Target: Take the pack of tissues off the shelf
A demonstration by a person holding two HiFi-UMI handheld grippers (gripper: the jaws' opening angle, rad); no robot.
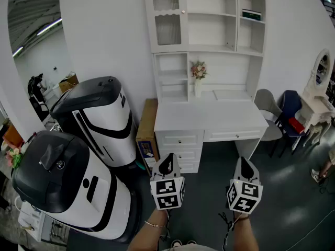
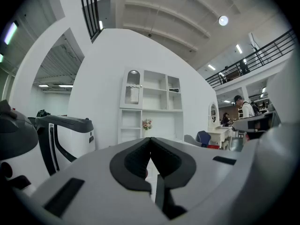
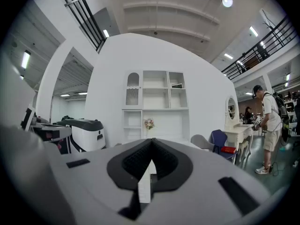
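Observation:
The pack of tissues (image 1: 252, 15) is a dark, flat pack lying in the upper right compartment of the white shelf unit (image 1: 209, 20) above the white desk (image 1: 209, 116). It also shows small and dark in the right gripper view (image 3: 177, 85). Both grippers hang low, well short of the desk and far below the pack. My left gripper (image 1: 166, 165) is shut with nothing between its jaws (image 2: 150, 138). My right gripper (image 1: 246, 167) is also shut and empty (image 3: 151, 139). Both point toward the shelf unit.
Two big white-and-black machines (image 1: 99, 114) (image 1: 63, 187) stand at the left, with a cardboard box (image 1: 147, 132) beside the desk. A vase of flowers (image 1: 198, 73) sits on the desk. Chairs (image 1: 269, 109) and a vanity table (image 1: 319, 106) stand at the right, where a person (image 3: 269, 125) stands.

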